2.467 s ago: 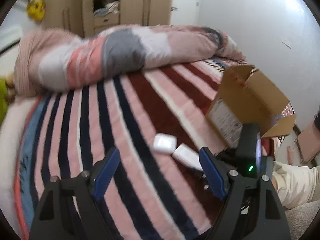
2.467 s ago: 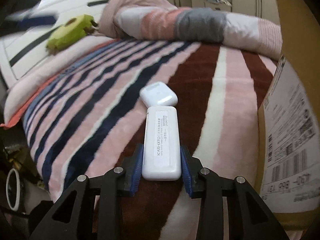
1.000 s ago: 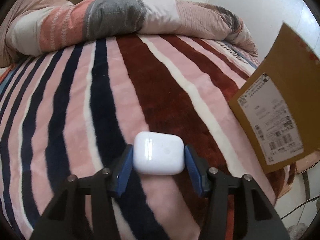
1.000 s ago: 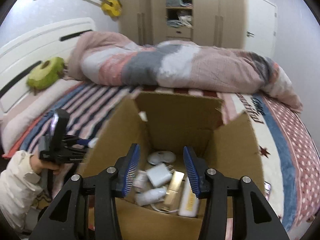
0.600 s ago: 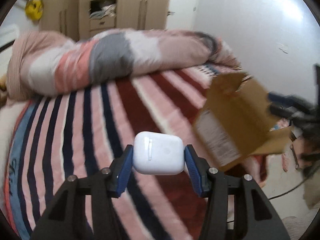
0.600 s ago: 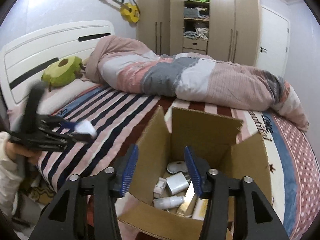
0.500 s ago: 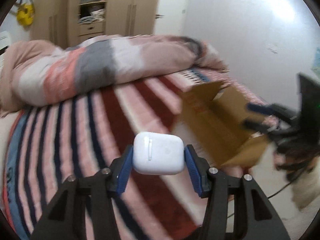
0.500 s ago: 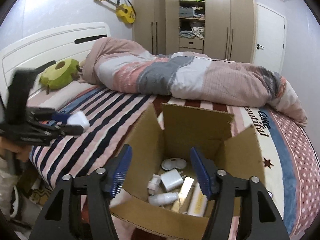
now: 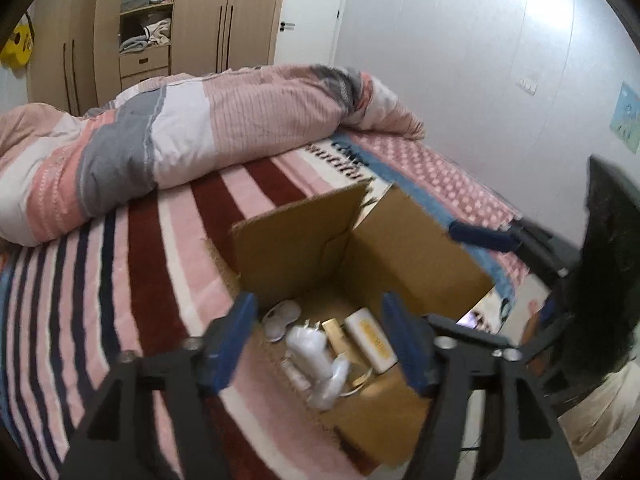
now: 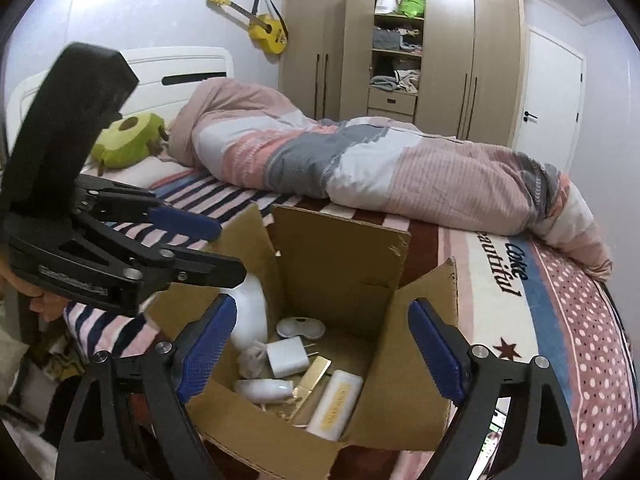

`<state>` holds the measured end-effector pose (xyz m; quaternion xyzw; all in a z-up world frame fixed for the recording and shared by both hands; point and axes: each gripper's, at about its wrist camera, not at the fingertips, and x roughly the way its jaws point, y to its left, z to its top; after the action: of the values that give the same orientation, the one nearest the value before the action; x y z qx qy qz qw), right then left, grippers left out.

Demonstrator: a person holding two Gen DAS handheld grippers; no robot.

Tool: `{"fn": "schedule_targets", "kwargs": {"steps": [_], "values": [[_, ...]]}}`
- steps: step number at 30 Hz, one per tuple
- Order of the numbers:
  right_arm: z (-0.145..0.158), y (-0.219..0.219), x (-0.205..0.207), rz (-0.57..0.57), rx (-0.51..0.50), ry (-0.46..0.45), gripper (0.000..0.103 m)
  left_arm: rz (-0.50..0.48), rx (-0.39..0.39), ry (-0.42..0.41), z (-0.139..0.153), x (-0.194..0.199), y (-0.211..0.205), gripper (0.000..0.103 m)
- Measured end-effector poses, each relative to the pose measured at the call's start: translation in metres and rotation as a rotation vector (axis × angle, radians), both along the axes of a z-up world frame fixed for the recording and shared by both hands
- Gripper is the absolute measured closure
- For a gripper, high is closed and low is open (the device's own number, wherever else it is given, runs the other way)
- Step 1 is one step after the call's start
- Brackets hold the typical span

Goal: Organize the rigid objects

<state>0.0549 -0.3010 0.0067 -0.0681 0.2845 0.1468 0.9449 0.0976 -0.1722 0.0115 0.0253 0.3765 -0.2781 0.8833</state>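
An open cardboard box stands on the striped bed. My left gripper is open and empty above the box; it also shows at the left of the right wrist view. A white earbud case, blurred, is falling inside the box below it. The box holds a white charger plug, a cream power bank, a gold bar and other small white items. My right gripper is open and empty over the box's near side; its blue fingertip shows in the left wrist view.
A rolled pink, grey and white duvet lies across the bed behind the box. A green plush toy sits by the white headboard. A wardrobe and door stand at the back. The bed's edge is close behind the box on the right.
My left gripper carried the white earbud case from the blanket to over the box and opened; the case dropped in. My right gripper opened wider and stayed above the box.
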Motion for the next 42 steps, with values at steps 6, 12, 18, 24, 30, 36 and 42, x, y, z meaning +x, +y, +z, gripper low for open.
{"fn": "schedule_targets", "kwargs": {"steps": [6,12,18,24,30,36,42], "values": [[-0.004,-0.003,0.003,0.015,0.039,0.017,0.017,0.116,0.066,-0.101,0.01,-0.014,0.01,0.014],[0.007,0.006,-0.004,0.073,0.082,-0.033,0.006,0.357,0.085,-0.143,0.014,-0.04,0.05,0.014],[0.013,0.026,-0.015,0.095,0.061,-0.107,0.0,0.501,0.038,-0.168,0.012,-0.06,0.095,0.014],[0.014,0.031,-0.017,0.116,0.111,-0.099,0.0,0.59,0.032,-0.202,0.01,-0.074,0.131,0.014],[0.011,0.035,-0.015,0.115,0.124,-0.084,0.0,0.609,0.034,-0.205,0.007,-0.079,0.146,0.014],[0.011,0.038,-0.014,0.121,0.113,-0.082,0.0,0.613,0.035,-0.214,0.008,-0.081,0.147,0.014],[0.011,0.039,-0.015,0.121,0.117,-0.08,0.0,0.612,0.032,-0.217,0.009,-0.081,0.147,0.014]]}}
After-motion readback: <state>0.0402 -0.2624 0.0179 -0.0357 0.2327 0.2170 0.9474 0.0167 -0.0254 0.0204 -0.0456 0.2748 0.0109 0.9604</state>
